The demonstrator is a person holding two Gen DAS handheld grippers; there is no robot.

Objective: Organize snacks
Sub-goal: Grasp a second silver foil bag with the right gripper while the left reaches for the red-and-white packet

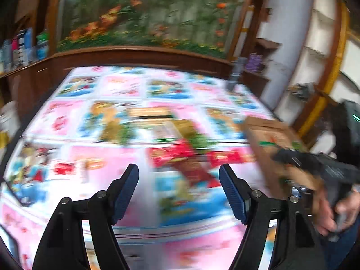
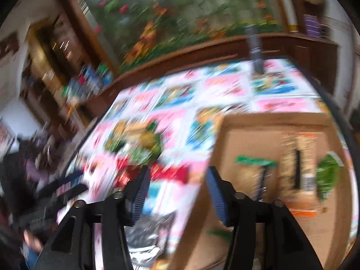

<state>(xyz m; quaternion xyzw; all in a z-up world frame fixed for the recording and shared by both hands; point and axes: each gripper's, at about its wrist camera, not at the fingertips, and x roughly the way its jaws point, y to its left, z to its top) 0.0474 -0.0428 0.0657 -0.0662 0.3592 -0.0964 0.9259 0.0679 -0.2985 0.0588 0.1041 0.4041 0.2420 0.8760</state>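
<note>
Both views are motion-blurred. Left wrist view, left to right: the left hand-held gripper (image 1: 178,193) hangs above the worktop (image 1: 74,130), which is covered with a pink-and-blue cartoon-print cloth; its blue-padded fingers (image 1: 127,191) stand wide apart with nothing between them. Ahead of them, at the worktop's middle, lies a loose heap of snack packets (image 1: 180,144) in red, green and yellow. A cardboard box (image 1: 270,139) sits at the right edge, with the right hand-held gripper (image 1: 281,157) over it.

Right wrist view, left to right: the left unit shows at the lower left edge. The snack packets (image 2: 144,148) lie mid-worktop. The right gripper's fingers (image 2: 140,193) are likewise spread and hold nothing. The open box (image 2: 258,139) at right contains green-topped packets (image 2: 327,171).
</note>
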